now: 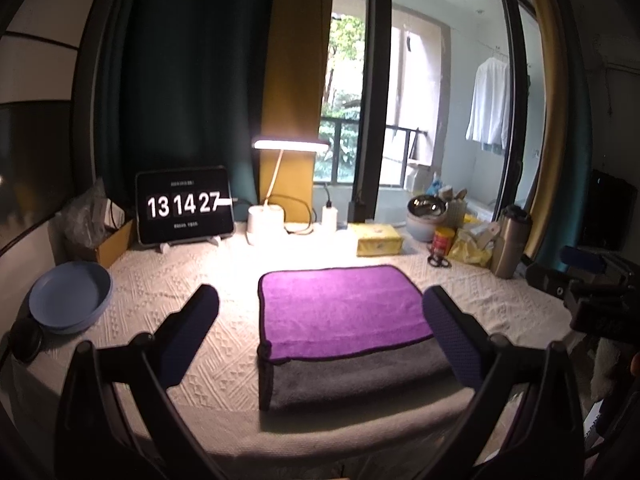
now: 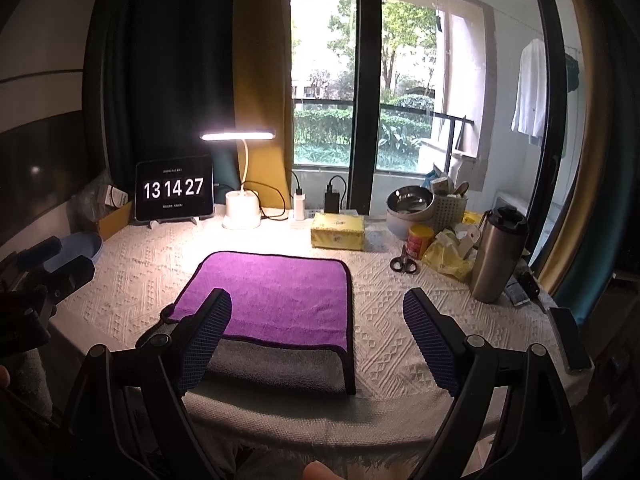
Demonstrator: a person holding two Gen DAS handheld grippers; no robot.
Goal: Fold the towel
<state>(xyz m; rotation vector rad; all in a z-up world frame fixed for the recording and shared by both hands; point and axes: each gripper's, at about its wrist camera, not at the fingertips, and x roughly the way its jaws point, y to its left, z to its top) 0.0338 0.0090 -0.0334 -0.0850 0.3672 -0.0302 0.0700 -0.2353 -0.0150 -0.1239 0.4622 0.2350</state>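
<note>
A towel (image 1: 340,304), purple on one side and grey on the other, lies folded on the white textured tablecloth (image 1: 192,280). A strip of the grey side shows along its near edge. It also shows in the right wrist view (image 2: 280,296). My left gripper (image 1: 320,328) is open and empty, held above the near part of the towel. My right gripper (image 2: 320,332) is open and empty, above the towel's near right corner. The right gripper shows at the right edge of the left wrist view (image 1: 592,280), and the left gripper at the left edge of the right wrist view (image 2: 44,268).
At the back stand a tablet clock (image 1: 184,206), a lit desk lamp (image 1: 268,216), a yellow tissue pack (image 1: 378,240), scissors (image 2: 403,262), a red can (image 2: 420,242), a steel bowl (image 2: 410,200) and a steel tumbler (image 2: 498,254). A blue bowl (image 1: 70,296) sits at the left. A phone (image 2: 570,338) lies at the right edge.
</note>
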